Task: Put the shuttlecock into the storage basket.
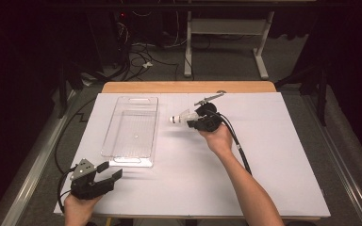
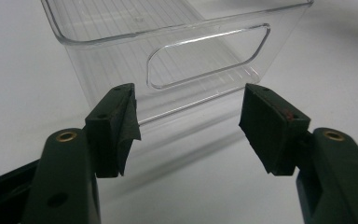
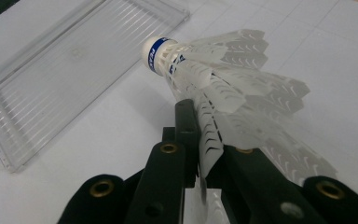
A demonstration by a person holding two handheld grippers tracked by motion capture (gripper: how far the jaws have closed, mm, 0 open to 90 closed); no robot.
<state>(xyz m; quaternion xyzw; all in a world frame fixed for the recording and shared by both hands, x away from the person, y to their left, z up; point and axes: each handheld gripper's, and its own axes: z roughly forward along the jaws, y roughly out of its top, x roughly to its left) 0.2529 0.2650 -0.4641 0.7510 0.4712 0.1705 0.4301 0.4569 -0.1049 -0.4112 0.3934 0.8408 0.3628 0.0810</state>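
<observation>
A white shuttlecock (image 1: 181, 117) with a blue band on its cork hangs above the white table, held by my right gripper (image 1: 194, 122), which is shut on its feather skirt. In the right gripper view the shuttlecock (image 3: 214, 79) points its cork away toward the tray, and the jaws pinch one side of the skirt at my right gripper (image 3: 204, 140). A clear plastic tray (image 1: 133, 129) lies empty left of centre. My left gripper (image 1: 109, 171) rests near the table's front left corner, open, just short of the tray's near end. Its jaws stand wide apart at my left gripper (image 2: 189, 123), facing the tray's handle cut-out (image 2: 205, 56).
The white sheet (image 1: 264, 155) covers a wooden table whose far edge shows as a brown strip. A black cable (image 1: 238, 146) trails from the right gripper along the forearm. Beyond the table stand a white desk frame (image 1: 226, 42) and loose cables on the floor.
</observation>
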